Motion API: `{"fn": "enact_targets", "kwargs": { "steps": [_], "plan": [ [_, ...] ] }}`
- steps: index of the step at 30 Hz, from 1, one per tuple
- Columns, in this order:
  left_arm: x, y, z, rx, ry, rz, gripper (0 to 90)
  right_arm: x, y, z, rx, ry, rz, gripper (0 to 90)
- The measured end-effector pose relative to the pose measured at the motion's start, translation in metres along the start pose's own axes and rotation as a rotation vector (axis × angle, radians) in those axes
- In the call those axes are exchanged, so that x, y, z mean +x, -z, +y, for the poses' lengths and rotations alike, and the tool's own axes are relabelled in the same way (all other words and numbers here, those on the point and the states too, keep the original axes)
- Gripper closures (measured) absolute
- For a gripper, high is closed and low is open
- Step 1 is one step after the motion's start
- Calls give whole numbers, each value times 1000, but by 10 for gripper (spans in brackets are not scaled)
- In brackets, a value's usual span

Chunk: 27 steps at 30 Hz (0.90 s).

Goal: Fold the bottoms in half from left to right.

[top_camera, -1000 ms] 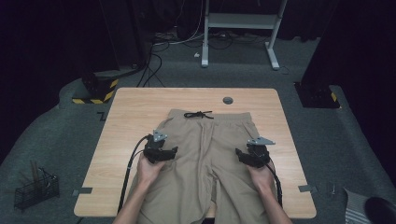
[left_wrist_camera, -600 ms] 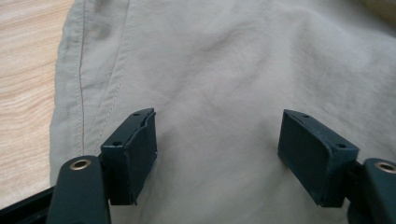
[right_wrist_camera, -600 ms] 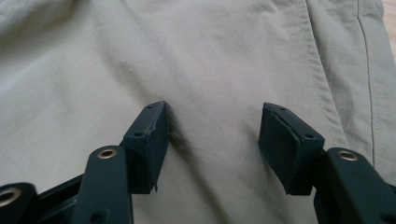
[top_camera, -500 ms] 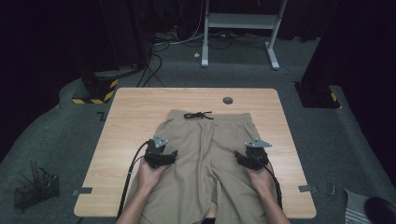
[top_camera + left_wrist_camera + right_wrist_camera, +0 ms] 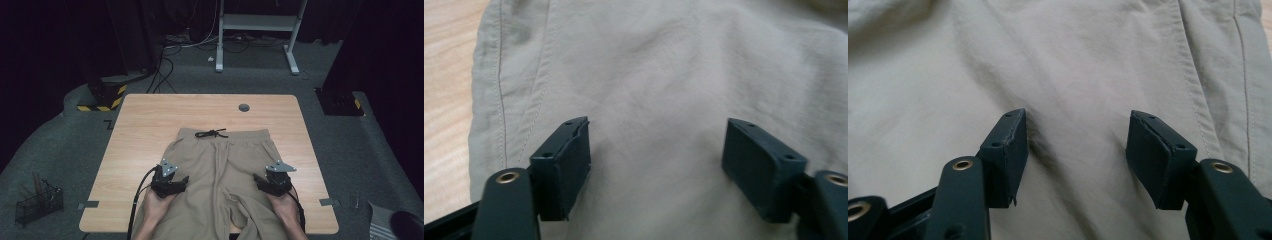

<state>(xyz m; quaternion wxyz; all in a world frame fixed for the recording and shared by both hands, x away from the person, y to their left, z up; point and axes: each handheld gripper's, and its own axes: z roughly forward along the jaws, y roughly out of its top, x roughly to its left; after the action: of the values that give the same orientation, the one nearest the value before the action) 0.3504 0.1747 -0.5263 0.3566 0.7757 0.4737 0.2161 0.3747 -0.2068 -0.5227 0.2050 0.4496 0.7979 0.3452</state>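
Logging one pair of tan shorts [image 5: 222, 165], lying flat on the wooden surface [image 5: 145, 130], waistband toward the far edge, legs running toward me and hanging over the near edge. A black drawstring [image 5: 210, 133] is sitting knotted at the middle of the waistband. A small round grey disc [image 5: 244, 107] is resting on the bare wood beyond the waistband, well apart from the cloth.

Left gripper [image 5: 172, 186]: I am holding it over the outer part of the left leg of the shorts, near the side seam. In the left gripper view its fingers [image 5: 566, 165] are standing apart with smooth cloth showing between them; they have just been closing a little, yet no fold is caught between them. The side seam and a strip of bare wood are showing at that view's left edge. A black cable [image 5: 137, 200] is trailing from this gripper back over the near edge.

Right gripper [image 5: 270, 186]: I am holding it over the outer part of the right leg, at about the same level as the left one. In the right gripper view its fingers [image 5: 1008, 150] are standing apart, tips right at the cloth, which is lightly creased between them; nothing is clamped. The side seam is running down that view's right side.

Surroundings, on the grey floor: a wire basket [image 5: 39, 202] at the near left, a black-and-yellow striped block [image 5: 102, 95] at the far left corner, a white metal frame [image 5: 257, 30] beyond the far edge.
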Motion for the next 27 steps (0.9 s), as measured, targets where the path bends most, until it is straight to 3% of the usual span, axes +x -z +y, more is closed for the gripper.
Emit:
{"fn": "enact_targets", "kwargs": {
  "steps": [4,5,7,9,12,13,20,24,25,27],
  "plan": [
    [4,1,8,10,9,-27,321,1,1,0,-9,8,12,422],
    [8,2,19,-16,32,-34,321,-2,1,6,-42,-33,50,424],
    [12,1,28,-32,51,-46,322,-3,0,10,-56,-46,61,425],
    [19,-7,45,-49,70,-46,324,-6,-6,28,-84,-54,64,430],
    [23,-18,54,-36,73,-34,322,-7,-16,39,-70,-46,54,433],
    [25,-29,60,-12,61,-15,322,-9,-26,44,-55,-36,32,436],
    [27,-51,56,43,26,31,317,-14,-40,43,-15,-43,-6,433],
    [27,-54,52,40,20,32,316,-12,-42,39,1,-24,-13,427],
    [27,-53,48,13,21,33,317,-13,-42,39,1,-23,-12,427],
    [27,-53,46,4,18,32,322,-12,-42,39,2,-27,-15,427]
  ]
}}
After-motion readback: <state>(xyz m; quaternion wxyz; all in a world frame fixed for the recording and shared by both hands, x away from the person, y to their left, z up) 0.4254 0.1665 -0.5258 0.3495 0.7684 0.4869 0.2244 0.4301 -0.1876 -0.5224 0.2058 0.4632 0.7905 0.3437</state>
